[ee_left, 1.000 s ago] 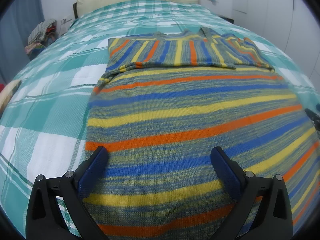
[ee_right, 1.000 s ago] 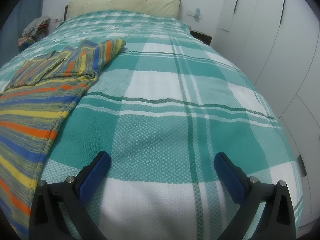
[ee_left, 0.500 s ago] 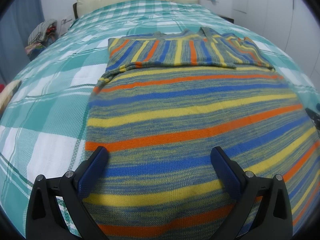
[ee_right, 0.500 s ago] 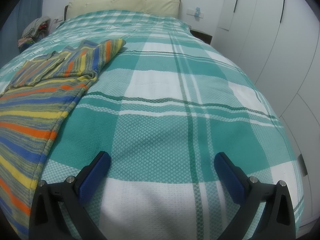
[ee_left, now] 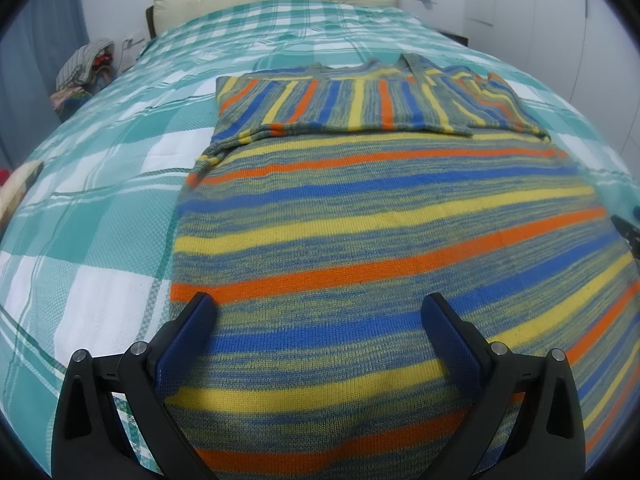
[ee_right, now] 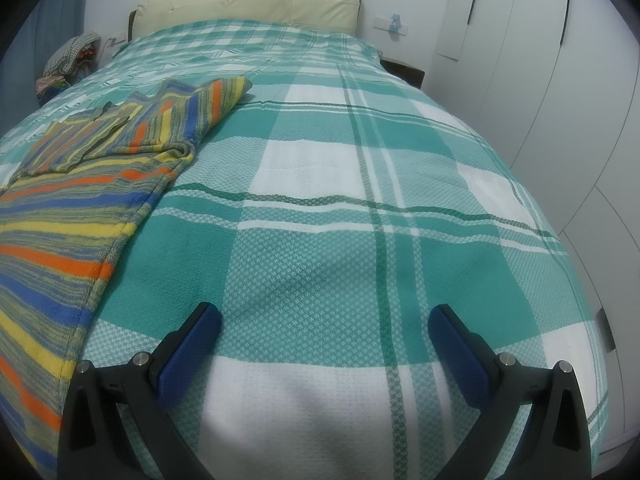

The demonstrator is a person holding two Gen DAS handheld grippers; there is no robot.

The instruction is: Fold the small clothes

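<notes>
Sweater [ee_left: 360, 216] stripes lie flat on our checked bed cover [ee_right: 360, 200]; our left gripper [ee_left: 320, 320] and right gripper [ee_right: 324, 328] both gape wide, holding nothing.

Bed and room around it

A green-and-white plaid bedspread [ee_right: 320, 240] covers the bed ahead; a cream headboard [ee_right: 248, 4] stands at the far end, a clothes heap [ee_left: 80, 68] far left, white wardrobe doors [ee_right: 540, 80] at right.

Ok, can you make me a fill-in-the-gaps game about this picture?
1. The striped sweater lies on a ____.
2. Both sleeves are folded ____ the chest.
3. The left gripper is open above the ____.
4. The right gripper is holding ____.

Missing words: bed; across; sweater; nothing
</notes>
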